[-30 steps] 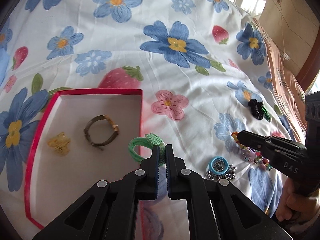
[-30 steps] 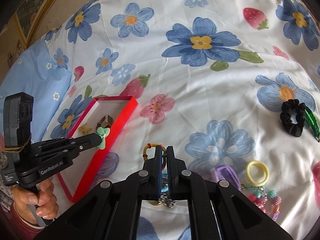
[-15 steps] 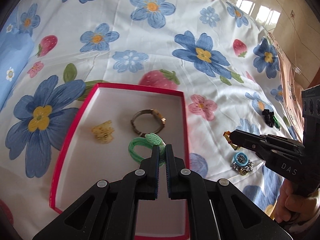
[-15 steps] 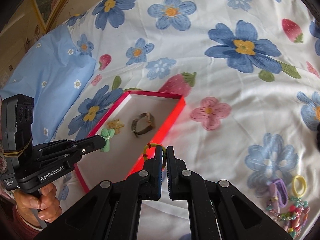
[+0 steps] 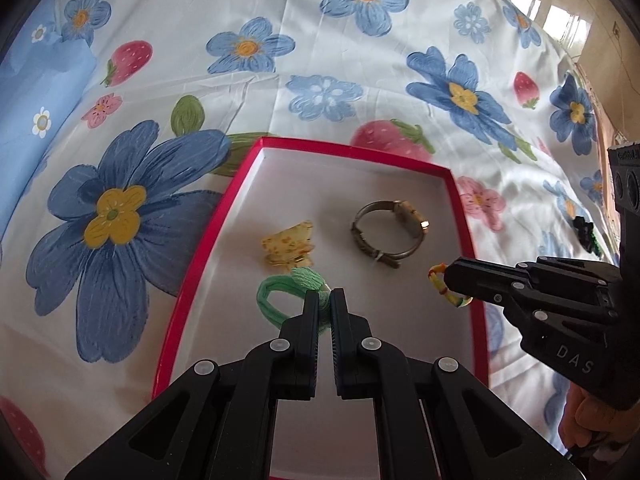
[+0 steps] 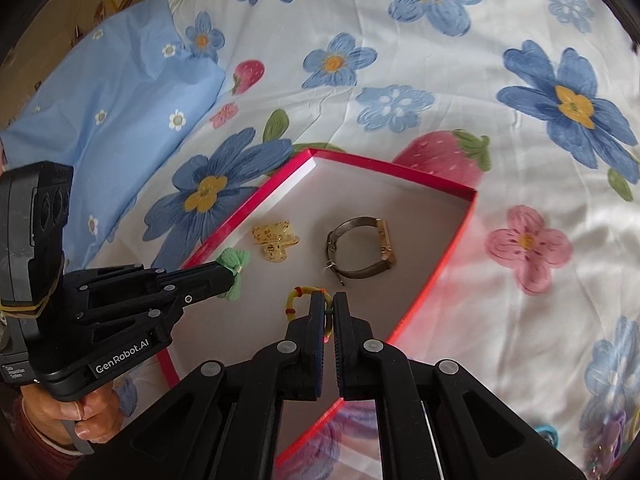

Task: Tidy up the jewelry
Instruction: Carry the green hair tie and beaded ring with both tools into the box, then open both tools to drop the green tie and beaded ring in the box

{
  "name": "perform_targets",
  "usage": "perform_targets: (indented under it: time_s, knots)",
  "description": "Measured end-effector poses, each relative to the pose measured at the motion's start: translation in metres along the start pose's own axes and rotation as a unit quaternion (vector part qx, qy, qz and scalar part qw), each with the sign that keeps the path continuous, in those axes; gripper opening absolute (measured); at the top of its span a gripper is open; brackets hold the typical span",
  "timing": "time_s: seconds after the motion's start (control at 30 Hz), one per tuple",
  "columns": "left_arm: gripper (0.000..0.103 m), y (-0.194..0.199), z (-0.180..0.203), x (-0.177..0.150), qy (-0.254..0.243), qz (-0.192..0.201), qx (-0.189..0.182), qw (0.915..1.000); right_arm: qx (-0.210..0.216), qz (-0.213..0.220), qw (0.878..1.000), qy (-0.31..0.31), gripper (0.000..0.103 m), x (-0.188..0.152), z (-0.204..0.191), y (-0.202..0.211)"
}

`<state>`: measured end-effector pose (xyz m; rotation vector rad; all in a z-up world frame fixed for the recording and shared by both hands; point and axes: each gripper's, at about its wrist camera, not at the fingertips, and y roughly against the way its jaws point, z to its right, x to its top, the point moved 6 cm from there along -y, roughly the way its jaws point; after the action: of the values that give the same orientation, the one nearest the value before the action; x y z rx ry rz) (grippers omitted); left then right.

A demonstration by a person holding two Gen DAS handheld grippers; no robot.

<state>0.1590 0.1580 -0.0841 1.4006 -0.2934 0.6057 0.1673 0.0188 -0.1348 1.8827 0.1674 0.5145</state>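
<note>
A red box (image 5: 352, 149) with a white floor lies on the flowered bedsheet; it also shows in the right wrist view (image 6: 460, 236). In it lie a yellow hair clip (image 5: 289, 248) and a metal wristwatch (image 5: 390, 232). My left gripper (image 5: 325, 300) is shut on a green hair tie (image 5: 280, 286) and holds it over the box, next to the clip. My right gripper (image 6: 328, 304) is shut on a yellow multicoloured hair tie (image 6: 300, 298) and holds it over the box's near right side, below the watch (image 6: 360, 250).
A blue pillow (image 6: 108, 92) lies at the far left of the bed. More hair ties and beads (image 6: 612, 436) lie on the sheet at the right. A black scrunchie (image 5: 585, 230) lies far right. The bed's edge and floor (image 5: 568, 20) are beyond.
Both grippers have moved left from the pile of hair ties to over the red box, each still holding its hair tie. The right gripper now reaches inside the box's edge.
</note>
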Motion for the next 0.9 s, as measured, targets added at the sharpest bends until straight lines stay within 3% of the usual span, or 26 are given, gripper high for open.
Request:
perform_targets:
  time_s: [0.33, 0.57, 0.8, 0.9]
  knots:
    - [0.006, -0.041, -0.005, 0.001, -0.006, -0.021, 0.008, 0.9997, -0.043, -0.043, 0.998, 0.034, 0.004, -0.003, 0.002, -0.038]
    - [0.007, -0.051, -0.006, -0.001, -0.004, -0.028, 0.010, 0.9996, -0.043, -0.050, 0.997, 0.038, 0.007, -0.005, 0.004, -0.044]
    - [0.024, -0.046, -0.009, -0.005, 0.004, -0.023, 0.020, 0.9995, -0.032, -0.046, 0.998, 0.029, 0.008, -0.006, 0.005, -0.040]
    - [0.030, -0.039, -0.010, -0.006, 0.012, -0.020, 0.020, 0.9995, -0.024, -0.038, 0.999, 0.021, 0.016, -0.005, 0.005, -0.033]
